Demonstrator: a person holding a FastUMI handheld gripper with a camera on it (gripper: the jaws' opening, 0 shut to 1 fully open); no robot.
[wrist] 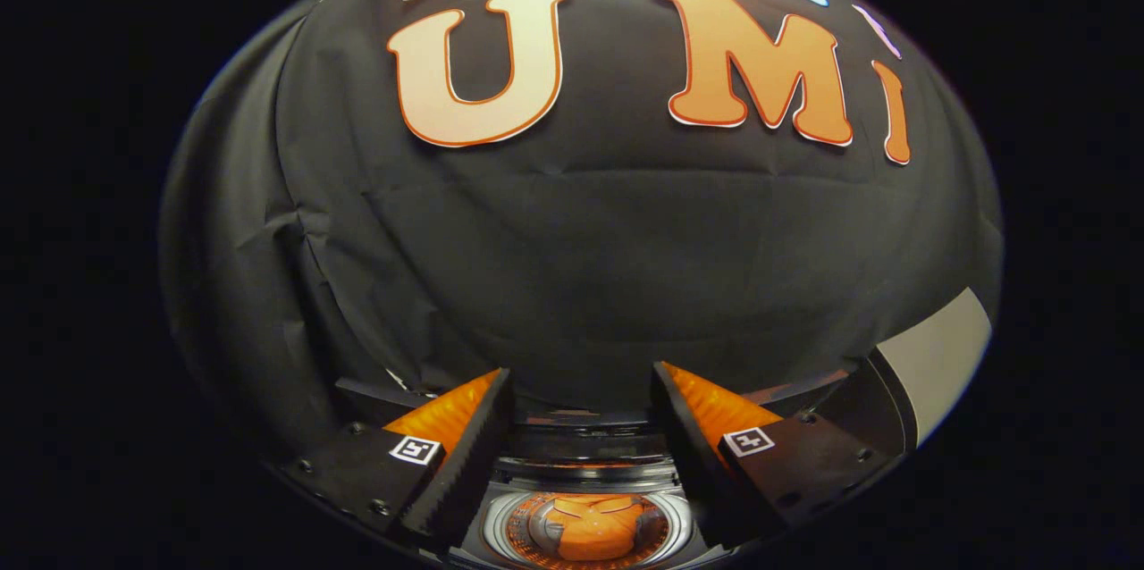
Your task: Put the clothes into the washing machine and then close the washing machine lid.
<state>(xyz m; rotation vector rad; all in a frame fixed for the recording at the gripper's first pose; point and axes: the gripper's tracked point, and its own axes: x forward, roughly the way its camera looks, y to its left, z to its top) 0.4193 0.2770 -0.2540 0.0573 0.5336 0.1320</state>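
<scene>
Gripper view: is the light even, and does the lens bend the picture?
Gripper view: uneven light, the cloth wall dim, the washing machine drum brighter below the open gripper; strong fisheye bending towards the rim; fingers sharp.

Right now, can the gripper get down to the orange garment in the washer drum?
Probably yes. The gripper is open and holds nothing, and the orange garment lies in the open drum below, between the fingers, with no lid or other thing seen across the opening.
</scene>
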